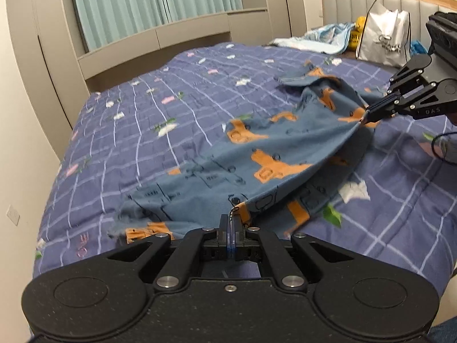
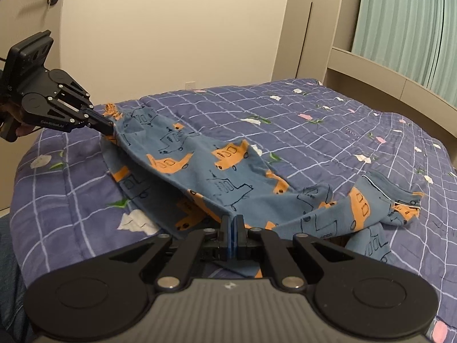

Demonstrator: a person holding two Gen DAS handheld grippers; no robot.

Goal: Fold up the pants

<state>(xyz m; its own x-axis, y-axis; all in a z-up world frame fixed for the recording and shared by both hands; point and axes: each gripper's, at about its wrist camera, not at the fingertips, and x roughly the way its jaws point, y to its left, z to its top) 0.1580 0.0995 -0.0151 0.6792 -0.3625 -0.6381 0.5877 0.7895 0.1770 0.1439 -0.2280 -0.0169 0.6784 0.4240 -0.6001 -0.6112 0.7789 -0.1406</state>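
Observation:
Blue pants [image 1: 257, 148] with orange truck prints lie partly lifted on the bed, also in the right wrist view [image 2: 217, 177]. My left gripper [image 1: 230, 219] is shut on one edge of the pants; it shows at the left in the right wrist view [image 2: 110, 128]. My right gripper [image 2: 232, 219] is shut on another edge; it shows at the right in the left wrist view [image 1: 364, 117]. The cloth is stretched between the two grippers and hangs above a lower layer. One leg end [image 2: 400, 200] lies crumpled on the bed.
The bed has a purple checked quilt [image 1: 142, 131]. A white bag [image 1: 384, 38] and a light blue cloth [image 1: 322, 38] lie at the headboard end. A window bench with green curtains [image 1: 154, 3] runs along the far side. A door [image 2: 34, 14] stands at the left.

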